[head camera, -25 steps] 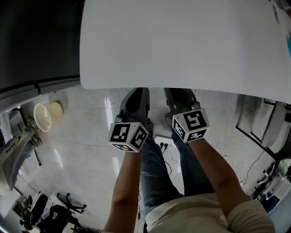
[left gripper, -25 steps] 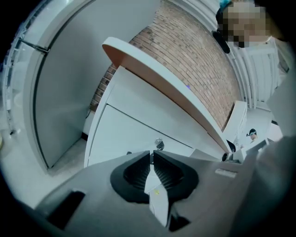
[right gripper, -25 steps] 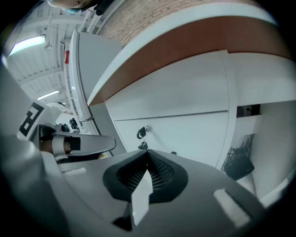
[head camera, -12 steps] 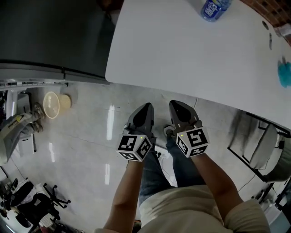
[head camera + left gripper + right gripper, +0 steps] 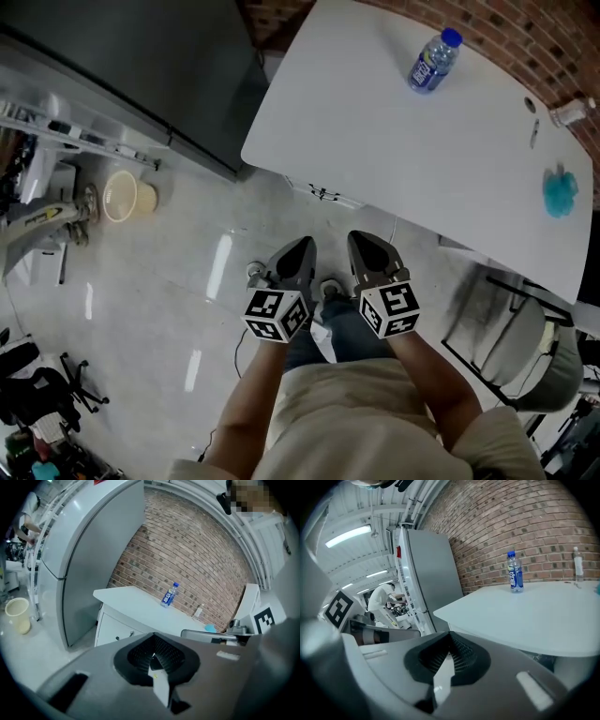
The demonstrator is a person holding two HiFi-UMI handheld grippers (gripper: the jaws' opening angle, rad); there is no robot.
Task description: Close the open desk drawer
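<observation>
Drawer fronts (image 5: 116, 629) sit under the white desk (image 5: 394, 141) at its left end, ahead of and below the left gripper (image 5: 306, 244), likely nearer than the right gripper (image 5: 360, 238); both grippers' jaws are pressed together, empty.

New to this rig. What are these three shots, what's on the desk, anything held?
No robot: a person holds a two-jaw tool in each hand, the left gripper and right gripper; the marker cubes belong to them. The head view looks steeply down from the person's head. Each gripper view looks along its own jaws. On the white desk are a water bottle and a small blue object I can't identify. Both grippers are shut and empty, in front of the desk, touching nothing.
</observation>
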